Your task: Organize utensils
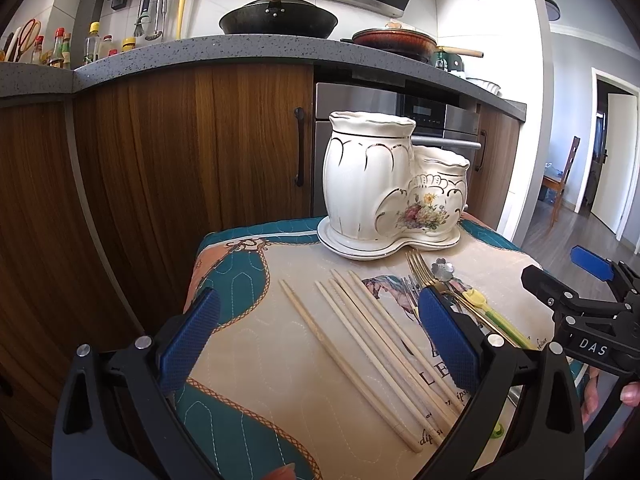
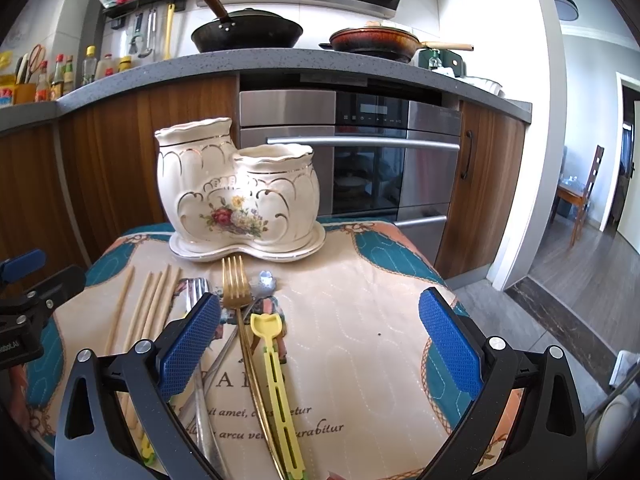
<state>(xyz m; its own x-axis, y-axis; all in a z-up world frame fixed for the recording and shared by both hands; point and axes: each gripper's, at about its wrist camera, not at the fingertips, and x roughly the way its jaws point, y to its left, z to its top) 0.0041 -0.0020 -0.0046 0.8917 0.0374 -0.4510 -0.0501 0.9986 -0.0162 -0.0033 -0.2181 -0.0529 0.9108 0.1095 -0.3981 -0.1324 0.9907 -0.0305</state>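
several chopsticks lie loose on the quilted surface, between our left gripper pads, released wide. gold fork, yellow plastic tool and steel fork sit before the right gripper, also spread, holding nothing. ceramic holder stands behind, both cups empty. we judge chopsticks light, stiff, prone to roll: pinch mid-shaft. holder fragile; lower gently.

Wood cabinets, grey counter, oven.
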